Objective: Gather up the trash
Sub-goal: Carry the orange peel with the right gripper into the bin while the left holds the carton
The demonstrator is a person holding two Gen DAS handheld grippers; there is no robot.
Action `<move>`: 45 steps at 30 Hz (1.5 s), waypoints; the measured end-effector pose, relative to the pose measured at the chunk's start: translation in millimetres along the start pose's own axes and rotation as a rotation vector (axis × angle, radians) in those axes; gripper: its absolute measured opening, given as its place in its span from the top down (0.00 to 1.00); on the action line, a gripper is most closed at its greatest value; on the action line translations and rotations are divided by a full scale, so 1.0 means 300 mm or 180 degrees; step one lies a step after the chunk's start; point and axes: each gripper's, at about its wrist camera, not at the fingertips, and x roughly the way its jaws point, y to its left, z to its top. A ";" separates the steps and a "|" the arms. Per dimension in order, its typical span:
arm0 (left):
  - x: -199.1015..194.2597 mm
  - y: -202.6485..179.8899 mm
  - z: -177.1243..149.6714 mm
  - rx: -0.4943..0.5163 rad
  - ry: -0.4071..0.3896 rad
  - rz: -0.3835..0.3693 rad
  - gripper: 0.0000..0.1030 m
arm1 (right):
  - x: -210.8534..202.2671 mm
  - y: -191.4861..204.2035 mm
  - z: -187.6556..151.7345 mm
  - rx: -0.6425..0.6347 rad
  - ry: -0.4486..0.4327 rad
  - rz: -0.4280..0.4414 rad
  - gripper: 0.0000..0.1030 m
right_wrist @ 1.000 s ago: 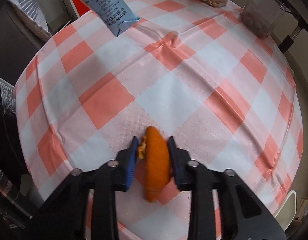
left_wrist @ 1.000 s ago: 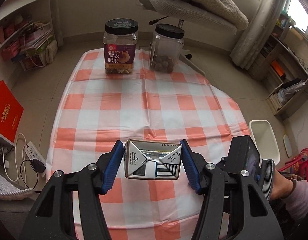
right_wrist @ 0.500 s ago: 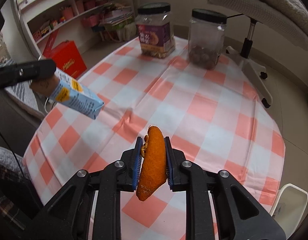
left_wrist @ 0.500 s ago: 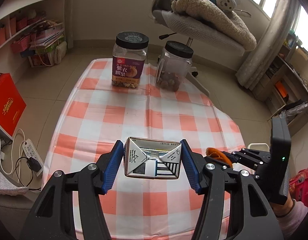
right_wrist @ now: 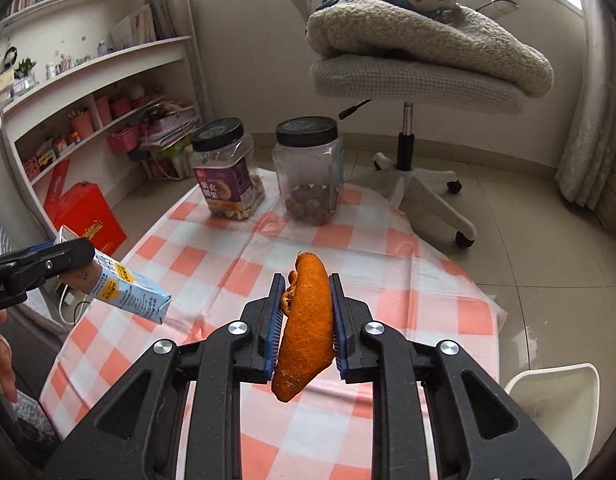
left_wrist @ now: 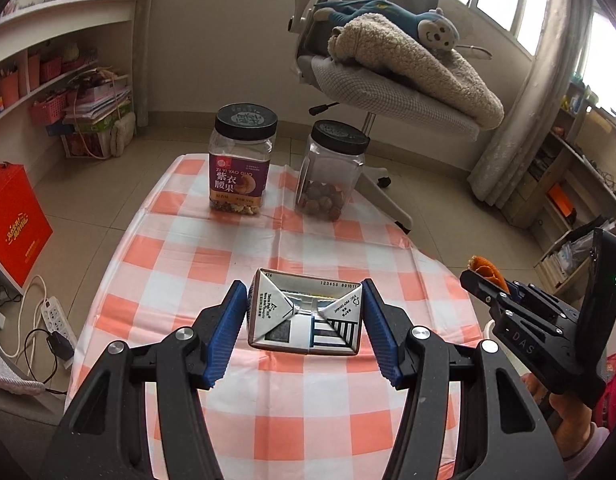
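Note:
My left gripper [left_wrist: 303,312] is shut on a small drink carton [left_wrist: 305,316], held above the checked tablecloth [left_wrist: 267,264]. The carton shows light blue in the right wrist view [right_wrist: 123,294], at the left. My right gripper [right_wrist: 303,316] is shut on an orange peel [right_wrist: 308,320], lifted above the table. The peel's tip and the right gripper [left_wrist: 488,280] show at the right edge of the left wrist view.
Two black-lidded jars stand at the table's far end: a labelled nut jar [left_wrist: 239,168] and a clear jar [left_wrist: 328,176]. A white bin [right_wrist: 556,404] stands on the floor right of the table. An office chair [right_wrist: 408,80] stands behind; shelves and a red box [left_wrist: 11,220] are left.
Both grippers have risen away from the table with their loads. The right gripper lifted the peel off the cloth and tilted up toward the room.

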 end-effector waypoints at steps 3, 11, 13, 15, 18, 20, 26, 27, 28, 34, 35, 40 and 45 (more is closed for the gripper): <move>-0.004 -0.037 0.003 0.0037 -0.0097 -0.0024 0.44 | -0.022 -0.040 0.002 0.0086 -0.0049 -0.0071 0.80; 0.012 -0.149 0.001 0.0156 -0.0161 -0.0135 0.45 | -0.089 -0.156 0.010 0.0305 -0.0176 -0.0255 0.80; 0.020 -0.175 -0.001 0.0187 -0.0157 -0.0157 0.45 | -0.105 -0.188 0.011 0.0354 -0.0199 -0.0297 0.80; 0.030 -0.200 -0.004 0.0212 -0.0147 -0.0181 0.45 | -0.123 -0.225 0.010 0.0416 -0.0230 -0.0353 0.79; 0.044 -0.238 -0.010 0.0255 -0.0135 -0.0214 0.45 | -0.150 -0.281 0.007 0.0492 -0.0262 -0.0450 0.79; 0.051 -0.262 -0.015 0.0287 -0.0124 -0.0235 0.45 | -0.168 -0.316 0.001 0.0547 -0.0280 -0.0513 0.79; 0.075 -0.330 -0.031 0.0390 -0.0081 -0.0300 0.45 | -0.231 -0.435 -0.017 0.0731 -0.0359 -0.0776 0.79; 0.078 -0.344 -0.034 0.0409 -0.0073 -0.0313 0.45 | -0.241 -0.458 -0.020 0.0781 -0.0359 -0.0819 0.79; 0.083 -0.355 -0.039 0.0428 -0.0065 -0.0325 0.45 | -0.250 -0.483 -0.024 0.0835 -0.0354 -0.0864 0.79; 0.101 -0.438 -0.056 0.0516 -0.0008 -0.0404 0.45 | -0.311 -0.635 -0.061 0.1166 -0.0338 -0.1145 0.79; 0.102 -0.457 -0.057 0.0529 -0.0004 -0.0428 0.45 | -0.323 -0.661 -0.069 0.1219 -0.0331 -0.1198 0.78; 0.089 -0.579 -0.064 0.0625 -0.0023 -0.0609 0.45 | -0.396 -0.782 -0.115 0.1542 -0.0367 -0.1465 0.49; 0.085 -0.734 -0.082 0.0784 -0.0021 -0.0803 0.45 | -0.494 -0.881 -0.158 0.1766 -0.0569 -0.1727 0.28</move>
